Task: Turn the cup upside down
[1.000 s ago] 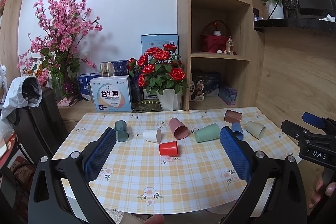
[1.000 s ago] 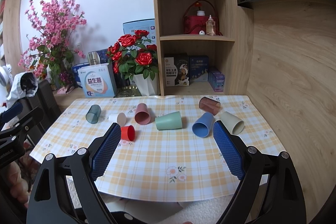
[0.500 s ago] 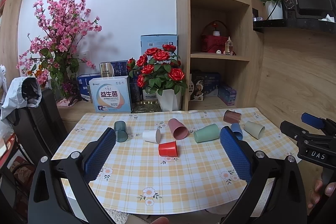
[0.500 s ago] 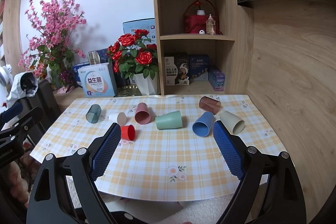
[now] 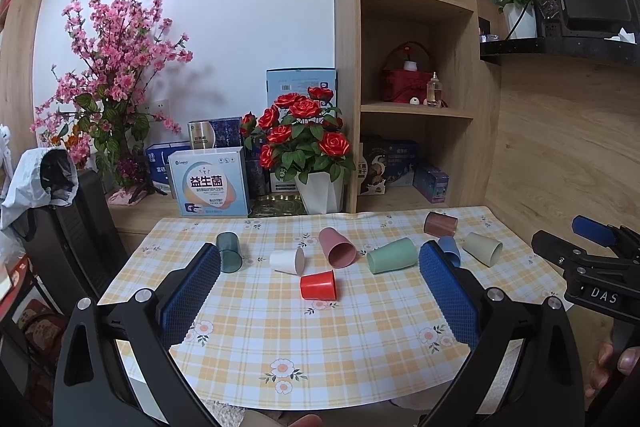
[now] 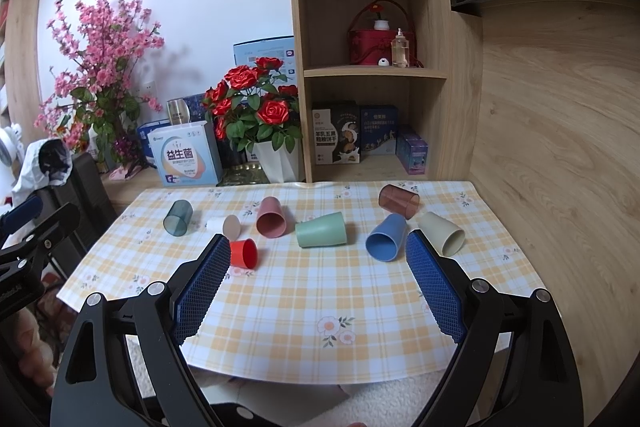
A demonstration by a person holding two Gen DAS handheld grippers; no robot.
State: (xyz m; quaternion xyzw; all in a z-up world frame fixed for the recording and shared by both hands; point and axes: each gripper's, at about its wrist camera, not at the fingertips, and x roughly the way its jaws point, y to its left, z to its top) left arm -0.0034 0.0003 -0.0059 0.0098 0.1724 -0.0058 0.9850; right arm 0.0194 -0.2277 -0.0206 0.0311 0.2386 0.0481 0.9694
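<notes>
Several cups lie on their sides on a table with a yellow checked cloth [image 5: 248, 339]: a dark teal cup [image 5: 229, 251], a white cup [image 5: 287, 261], a red cup [image 5: 318, 285], a pink cup [image 5: 337, 247], a green cup [image 5: 392, 255], a blue cup [image 6: 386, 238], a beige cup [image 6: 442, 233] and a brown cup [image 6: 399, 201]. My left gripper [image 5: 320, 283] is open and empty, held near the table's front edge. My right gripper [image 6: 318, 267] is open and empty, also near the front edge. Each gripper shows at the other view's side edge.
A white pot of red roses [image 5: 320, 163] and boxes [image 5: 208, 183] stand behind the table. A wooden shelf unit [image 6: 372, 67] rises at the back. A wooden wall [image 6: 560, 147] is to the right. A black chair [image 5: 68, 227] stands at the left.
Both grippers stay open; the views have shifted only slightly. No cup has moved.
</notes>
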